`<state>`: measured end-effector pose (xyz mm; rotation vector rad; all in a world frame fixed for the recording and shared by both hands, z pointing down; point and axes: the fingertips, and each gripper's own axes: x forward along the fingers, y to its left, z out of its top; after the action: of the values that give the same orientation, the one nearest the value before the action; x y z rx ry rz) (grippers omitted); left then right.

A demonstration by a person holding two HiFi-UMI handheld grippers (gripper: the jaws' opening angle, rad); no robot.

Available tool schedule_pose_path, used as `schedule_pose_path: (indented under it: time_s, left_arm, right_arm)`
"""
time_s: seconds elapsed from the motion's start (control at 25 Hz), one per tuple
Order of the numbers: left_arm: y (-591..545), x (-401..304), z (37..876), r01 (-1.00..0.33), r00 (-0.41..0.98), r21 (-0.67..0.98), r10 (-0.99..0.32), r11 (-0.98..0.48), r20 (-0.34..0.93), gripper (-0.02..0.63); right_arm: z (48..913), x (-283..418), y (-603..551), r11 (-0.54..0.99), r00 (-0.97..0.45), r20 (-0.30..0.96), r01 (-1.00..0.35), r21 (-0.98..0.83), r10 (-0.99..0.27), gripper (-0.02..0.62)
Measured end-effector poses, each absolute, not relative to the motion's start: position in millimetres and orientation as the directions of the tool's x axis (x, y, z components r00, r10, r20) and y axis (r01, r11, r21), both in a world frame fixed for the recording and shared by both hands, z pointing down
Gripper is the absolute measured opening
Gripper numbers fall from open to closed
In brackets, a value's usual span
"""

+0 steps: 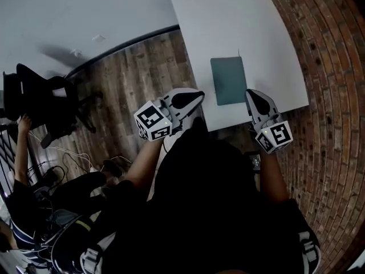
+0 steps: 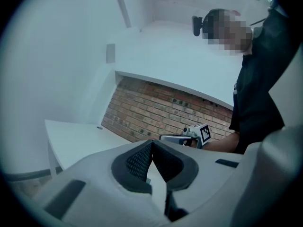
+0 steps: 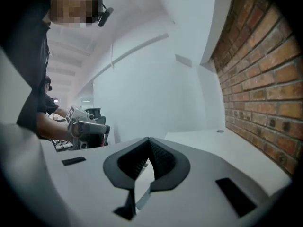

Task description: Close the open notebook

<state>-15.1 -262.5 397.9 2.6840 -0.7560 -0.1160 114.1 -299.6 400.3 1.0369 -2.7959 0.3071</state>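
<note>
A teal notebook (image 1: 228, 80) lies shut on a white table (image 1: 274, 39) beside the brick wall (image 1: 328, 101). Wooden floor (image 1: 137, 73) lies to the left. The left gripper (image 1: 195, 97) and right gripper (image 1: 251, 96) hang near, jaws pressed together, empty.

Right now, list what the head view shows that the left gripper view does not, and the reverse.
Head view only: the teal notebook, lying closed on the white table, plus the wooden floor and a black chair. Left gripper view only: the left claw seen close, pads meeting with nothing between them, and a white ledge above the brick wall. Both: the table, the brick wall and the right claw.
</note>
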Motion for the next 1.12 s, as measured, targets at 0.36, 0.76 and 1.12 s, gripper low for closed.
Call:
schedule_pose_path:
  time_s: [0.36, 0.76, 1.12]
  left_arm:
    - [-198.1, 0.0, 334.4, -0.506, 0.842, 0.276, -0.537, -0.817, -0.047, 0.017]
    - [-79.4, 13.6, 326.8, -0.523, 0.837, 0.269, -0.547, -0.809, -0.021, 0.017]
    - [1.9, 20.8, 299.2, -0.441, 0.889, 0.218, -0.457, -0.871, -0.03, 0.017]
  right_arm:
    - [311.4, 132.5, -213.9, 0.794, -0.796, -0.004, -0.604, -0.065, -0.605, 0.006]
    - [290.6, 161.9, -85.2, 0.8, -0.796, -0.082, -0.593, -0.09, -0.599, 0.006]
    - [280.3, 156.2, -7.2, 0.784, -0.78, -0.084, -0.614, -0.094, -0.621, 0.006]
